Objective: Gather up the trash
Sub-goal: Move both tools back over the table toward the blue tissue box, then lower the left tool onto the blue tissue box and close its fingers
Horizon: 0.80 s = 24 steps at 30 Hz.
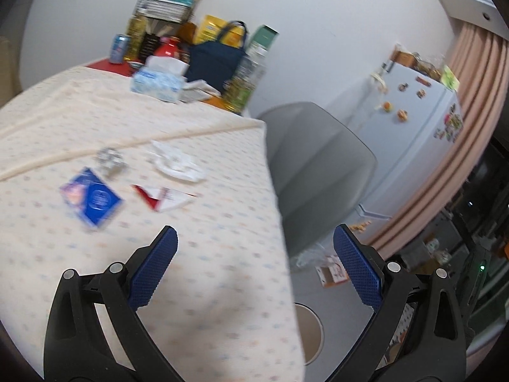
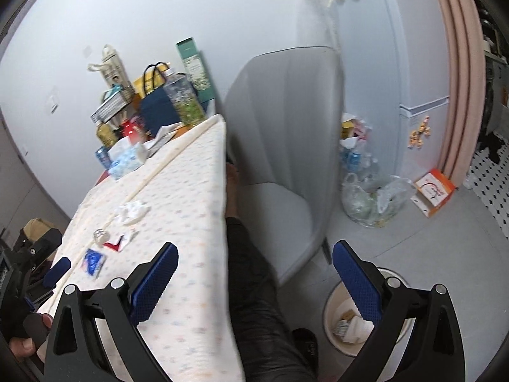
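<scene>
Holding both grippers with fingers spread wide and nothing between them, we are looking across a table (image 1: 197,286) covered in a pale dotted cloth; the left gripper (image 1: 254,242) is sitting low in the left wrist frame, its blue-padded fingers (image 1: 152,273) straddling the table's right edge, one over the cloth and the other over the floor; the right gripper (image 2: 254,258) is doing much the same in the right wrist frame, its left finger over the cloth and its right finger over a waste bin (image 2: 334,305) on the floor at lower right. We are seeing the trash lying loose on the cloth in the left-centre of the left wrist frame, all of it blurred: a blue wrapper (image 1: 92,197) at the left; a red-and-white wrapper (image 1: 162,197) just to its right; a crumpled white tissue (image 1: 176,162) above that; a small clear crumpled piece (image 1: 109,159) above the blue wrapper, well apart from the fingers. In the right wrist frame the same pieces are showing small at lower left, the blue wrapper (image 2: 93,262) lowest and the tissue (image 2: 132,211) highest. The bin is already holding some paper scraps. A tissue box (image 1: 159,84) and a navy tote bag (image 1: 216,57) are standing among bottles at the upper centre of the left wrist frame; a grey chair (image 2: 286,146) is filling the middle of the right wrist frame, beside a white fridge (image 1: 413,121) carrying magnets; a clear plastic bag (image 2: 372,197) is sitting on the floor to the chair's right.
</scene>
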Each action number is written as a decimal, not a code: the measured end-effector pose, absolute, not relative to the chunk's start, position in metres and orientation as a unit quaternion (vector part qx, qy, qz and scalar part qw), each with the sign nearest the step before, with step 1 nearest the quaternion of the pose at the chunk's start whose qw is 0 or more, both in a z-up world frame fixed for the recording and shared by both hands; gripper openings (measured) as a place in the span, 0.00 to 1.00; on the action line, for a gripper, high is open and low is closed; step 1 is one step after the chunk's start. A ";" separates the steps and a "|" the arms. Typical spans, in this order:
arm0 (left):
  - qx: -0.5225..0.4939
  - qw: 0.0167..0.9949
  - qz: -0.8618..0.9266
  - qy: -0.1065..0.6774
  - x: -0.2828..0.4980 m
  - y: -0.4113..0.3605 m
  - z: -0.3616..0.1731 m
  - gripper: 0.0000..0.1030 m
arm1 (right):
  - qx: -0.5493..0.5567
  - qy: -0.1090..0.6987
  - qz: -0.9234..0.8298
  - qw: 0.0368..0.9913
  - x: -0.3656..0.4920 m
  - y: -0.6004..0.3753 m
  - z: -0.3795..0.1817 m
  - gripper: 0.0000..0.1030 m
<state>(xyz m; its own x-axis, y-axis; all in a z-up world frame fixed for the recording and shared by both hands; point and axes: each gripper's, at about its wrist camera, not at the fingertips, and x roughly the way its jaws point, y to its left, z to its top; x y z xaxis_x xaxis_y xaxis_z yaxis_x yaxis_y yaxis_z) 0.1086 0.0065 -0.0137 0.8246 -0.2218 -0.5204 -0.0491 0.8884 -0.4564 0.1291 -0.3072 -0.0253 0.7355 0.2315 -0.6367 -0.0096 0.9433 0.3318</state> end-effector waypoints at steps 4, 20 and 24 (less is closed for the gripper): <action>-0.237 0.929 -0.019 0.284 0.100 0.036 -0.012 0.94 | 0.147 0.358 0.091 0.918 0.132 -0.280 -0.021 0.93; -0.254 0.917 0.071 0.299 0.087 0.116 -0.030 0.94 | 0.121 0.356 0.175 0.910 0.165 -0.189 -0.012 0.90; -0.262 0.909 0.088 0.311 0.089 0.133 -0.043 0.94 | 0.114 0.369 0.186 0.903 0.178 -0.170 -0.023 0.88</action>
<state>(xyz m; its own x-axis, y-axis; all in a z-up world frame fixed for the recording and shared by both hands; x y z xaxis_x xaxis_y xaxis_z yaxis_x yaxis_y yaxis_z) 0.0892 0.1327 -0.0425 0.7907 -0.0023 -0.6122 -0.3239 0.8470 -0.4215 0.1783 -0.1703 -0.0232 0.6586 0.4212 -0.6236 -0.2528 0.9044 0.3439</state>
